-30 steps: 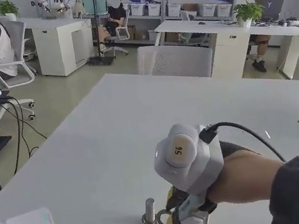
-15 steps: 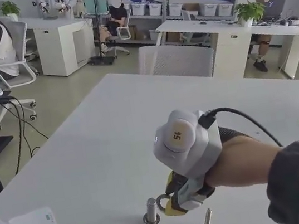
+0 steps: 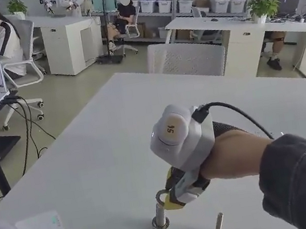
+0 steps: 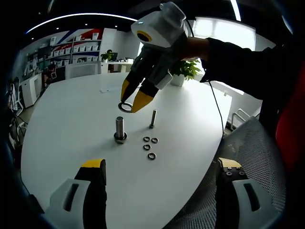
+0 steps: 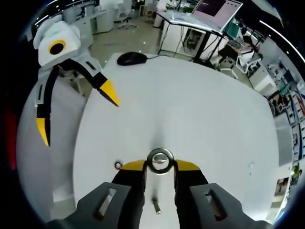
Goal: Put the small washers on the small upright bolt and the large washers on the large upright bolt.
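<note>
The right tool [image 3: 167, 200] is closed on a large washer [image 3: 162, 196], which is pinched by its rim between the yellow tips. In the right gripper view the ring stands in the gap between the two jaws with its hole open to the camera. The person's hand [image 3: 234, 154] holds this tool tilted down toward the surface [image 3: 107, 156].

The washer hangs just above the top of the large bolt [image 3: 160, 217] and a little to one side. The left gripper view shows a gap between them, so it is not on the bolt. The large bolt stands upright on its head with nothing on its shaft. The small bolt [image 3: 218, 224] stands upright near it, also bare.

Four loose washers [image 4: 147, 147] lie flat on the surface in a small cluster just beside the two bolts, on the side toward the left tool [image 4: 160, 164]. That tool is open, with its jaws spread wide and nothing between them, and it is well apart from the bolts.
</note>
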A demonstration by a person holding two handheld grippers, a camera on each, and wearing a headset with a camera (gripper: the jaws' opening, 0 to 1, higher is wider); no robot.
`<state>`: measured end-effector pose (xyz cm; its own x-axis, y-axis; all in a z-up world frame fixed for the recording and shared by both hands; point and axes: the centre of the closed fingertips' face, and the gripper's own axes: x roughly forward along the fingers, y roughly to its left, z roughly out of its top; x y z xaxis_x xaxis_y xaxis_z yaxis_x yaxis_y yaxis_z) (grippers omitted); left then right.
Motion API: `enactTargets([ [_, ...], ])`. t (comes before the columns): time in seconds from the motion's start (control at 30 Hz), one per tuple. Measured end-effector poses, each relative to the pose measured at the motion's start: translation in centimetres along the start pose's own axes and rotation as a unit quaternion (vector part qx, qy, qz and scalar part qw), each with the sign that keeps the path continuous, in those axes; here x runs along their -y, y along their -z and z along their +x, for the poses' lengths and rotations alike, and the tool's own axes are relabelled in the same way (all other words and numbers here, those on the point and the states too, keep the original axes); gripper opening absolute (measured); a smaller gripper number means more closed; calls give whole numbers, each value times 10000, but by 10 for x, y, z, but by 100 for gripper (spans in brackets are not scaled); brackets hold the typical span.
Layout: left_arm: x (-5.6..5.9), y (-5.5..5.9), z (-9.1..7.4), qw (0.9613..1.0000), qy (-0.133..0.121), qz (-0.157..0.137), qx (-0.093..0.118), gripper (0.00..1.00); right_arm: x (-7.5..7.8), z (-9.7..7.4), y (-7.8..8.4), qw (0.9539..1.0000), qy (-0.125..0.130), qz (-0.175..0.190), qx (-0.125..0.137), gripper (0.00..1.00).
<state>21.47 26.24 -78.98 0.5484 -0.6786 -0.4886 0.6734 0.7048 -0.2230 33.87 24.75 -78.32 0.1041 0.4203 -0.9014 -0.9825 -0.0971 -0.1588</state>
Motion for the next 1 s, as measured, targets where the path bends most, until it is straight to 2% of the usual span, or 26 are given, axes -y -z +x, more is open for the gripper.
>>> enactTargets([
  [0.5, -5, 0, 3, 10000, -26, -7, -78, 96, 5, 15, 0, 9996, -224, -75, -182, 23],
  [1.0, -6, 0, 5, 9999, -13, -29, -100, 96, 7, 25, 7, 9987, -368, -46, -341, 23],
])
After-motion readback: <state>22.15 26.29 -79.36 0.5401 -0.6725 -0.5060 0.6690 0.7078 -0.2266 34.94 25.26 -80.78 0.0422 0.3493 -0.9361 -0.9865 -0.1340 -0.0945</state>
